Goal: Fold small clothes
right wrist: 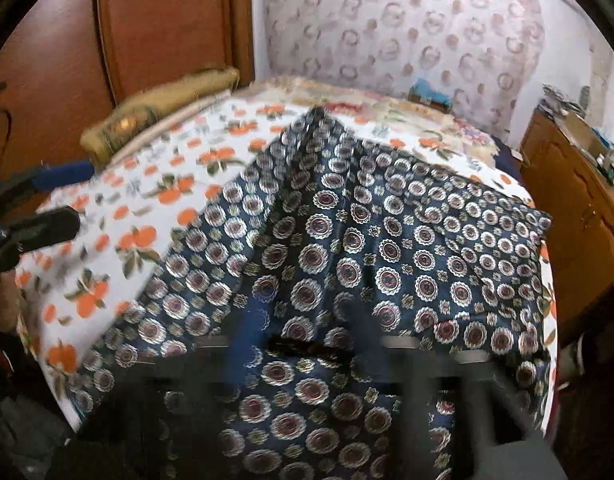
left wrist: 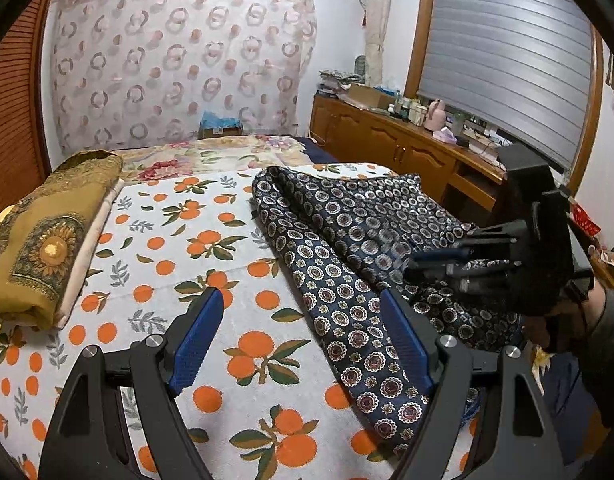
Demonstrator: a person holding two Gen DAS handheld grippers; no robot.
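Observation:
A navy garment printed with round medallions lies rumpled on the right half of the orange-print bed sheet. My left gripper is open low over the sheet. Its right pad sits over the garment's near left edge and its left pad is over bare sheet. My right gripper, blurred, reaches in from the right with its fingers together at the cloth's surface. In the right wrist view the garment fills the middle. The right gripper is a smear there, so any pinch on cloth is unclear.
A folded ochre cloth on a pale one lies along the bed's left side. A floral quilt covers the far end. A wooden cabinet with clutter runs along the right. A person's hand and sleeve hold the right gripper.

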